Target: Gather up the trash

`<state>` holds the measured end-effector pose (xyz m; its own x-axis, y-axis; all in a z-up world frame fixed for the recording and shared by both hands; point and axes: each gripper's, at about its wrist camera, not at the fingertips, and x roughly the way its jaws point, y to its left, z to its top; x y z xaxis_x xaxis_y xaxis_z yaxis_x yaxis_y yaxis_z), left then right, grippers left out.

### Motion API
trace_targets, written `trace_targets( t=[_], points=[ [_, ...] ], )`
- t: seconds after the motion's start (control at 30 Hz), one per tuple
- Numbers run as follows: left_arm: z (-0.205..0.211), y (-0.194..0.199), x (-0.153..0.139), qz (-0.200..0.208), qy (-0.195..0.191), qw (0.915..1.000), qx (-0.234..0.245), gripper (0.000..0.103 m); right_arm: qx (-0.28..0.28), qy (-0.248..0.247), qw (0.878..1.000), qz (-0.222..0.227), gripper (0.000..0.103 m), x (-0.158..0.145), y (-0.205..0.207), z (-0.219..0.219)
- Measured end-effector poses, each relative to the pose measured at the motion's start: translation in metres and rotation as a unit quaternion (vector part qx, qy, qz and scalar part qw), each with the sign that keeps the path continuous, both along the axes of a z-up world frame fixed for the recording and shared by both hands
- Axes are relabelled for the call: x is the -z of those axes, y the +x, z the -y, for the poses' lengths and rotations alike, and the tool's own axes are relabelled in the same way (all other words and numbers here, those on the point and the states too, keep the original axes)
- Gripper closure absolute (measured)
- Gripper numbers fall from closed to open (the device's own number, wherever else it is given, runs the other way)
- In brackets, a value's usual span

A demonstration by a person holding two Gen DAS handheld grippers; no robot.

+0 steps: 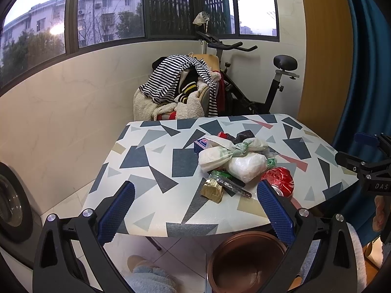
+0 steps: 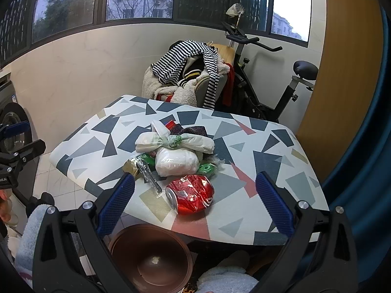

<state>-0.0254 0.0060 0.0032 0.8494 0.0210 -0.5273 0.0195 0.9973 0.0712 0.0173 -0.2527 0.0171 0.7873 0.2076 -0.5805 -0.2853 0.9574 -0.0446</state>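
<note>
Crushed red can (image 2: 190, 193) on table (image 2: 268, 161) between right tool (image 2: 195, 195) tips — both tools wide open, left tool (image 1: 195, 199) empty.

I am reading "DAS" in pale letters on the black body of my right gripper (image 1: 374, 168), cut off at the picture's edge. In the right wrist view my left gripper (image 2: 14, 156) is showing the letters "ootAI" at the left edge, the start cut off. The can (image 2: 190, 193) and the blue packet (image 1: 200, 144) are bearing print too small to read.
</note>
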Motion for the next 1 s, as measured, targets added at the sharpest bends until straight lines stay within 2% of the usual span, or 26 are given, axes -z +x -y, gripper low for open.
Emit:
trace_targets(
  t=[0.6, 1.0],
  points=[
    [-0.007, 0.001, 0.004, 0.0, -0.001, 1.0, 0.001, 0.005, 0.004, 0.007, 1.0, -0.001, 0.006, -0.001, -0.001, 0.011],
    [-0.001, 0.01, 0.008, -0.01, 0.024, 0.9996, 0.008, 0.005, 0.012, 0.013, 1.0, -0.005, 0.006, 0.008, 0.003, 0.025]
  ],
)
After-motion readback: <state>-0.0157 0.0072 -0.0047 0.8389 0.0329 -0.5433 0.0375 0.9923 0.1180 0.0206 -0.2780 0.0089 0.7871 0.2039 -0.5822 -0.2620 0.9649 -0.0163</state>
